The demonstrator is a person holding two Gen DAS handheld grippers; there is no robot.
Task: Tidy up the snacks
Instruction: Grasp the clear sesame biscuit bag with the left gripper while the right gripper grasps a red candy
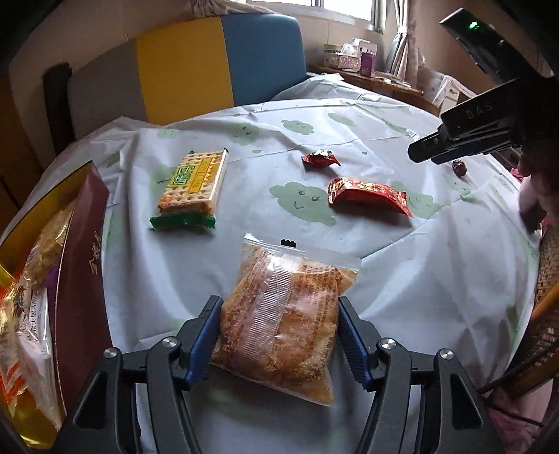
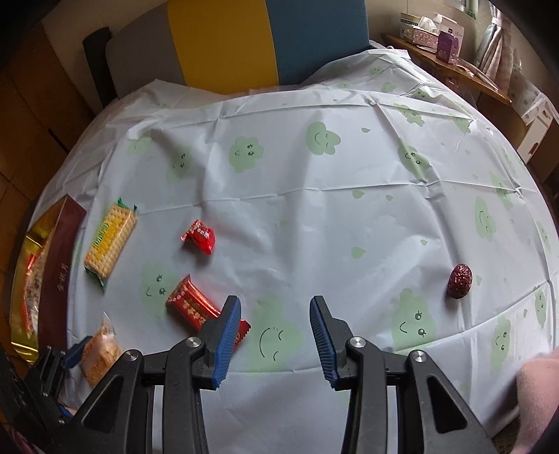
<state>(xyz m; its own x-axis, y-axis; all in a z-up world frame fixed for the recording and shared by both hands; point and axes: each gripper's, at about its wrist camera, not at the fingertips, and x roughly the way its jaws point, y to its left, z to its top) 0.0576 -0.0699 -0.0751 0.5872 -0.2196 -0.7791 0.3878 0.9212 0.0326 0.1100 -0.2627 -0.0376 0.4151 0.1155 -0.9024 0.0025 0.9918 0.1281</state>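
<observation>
My left gripper (image 1: 279, 307) is shut on a clear bag of orange-brown pastry (image 1: 283, 321), which rests on the tablecloth; the bag also shows in the right wrist view (image 2: 101, 352). A maroon and gold box (image 1: 80, 279) holding several snacks stands just left of it. A yellow-green cracker pack (image 1: 190, 185), a small red candy (image 1: 321, 159) and a long red packet (image 1: 367, 193) lie beyond. My right gripper (image 2: 276, 314) is open and empty above the cloth, next to the long red packet (image 2: 195, 307). A red date (image 2: 460, 281) lies to its right.
The round table wears a white cloth with green cloud faces (image 2: 314, 195). A grey, yellow and blue chair back (image 2: 244, 42) stands behind it. A wooden shelf with tissue boxes (image 2: 433, 31) is at the back right. A wicker chair (image 1: 545, 314) is at the right.
</observation>
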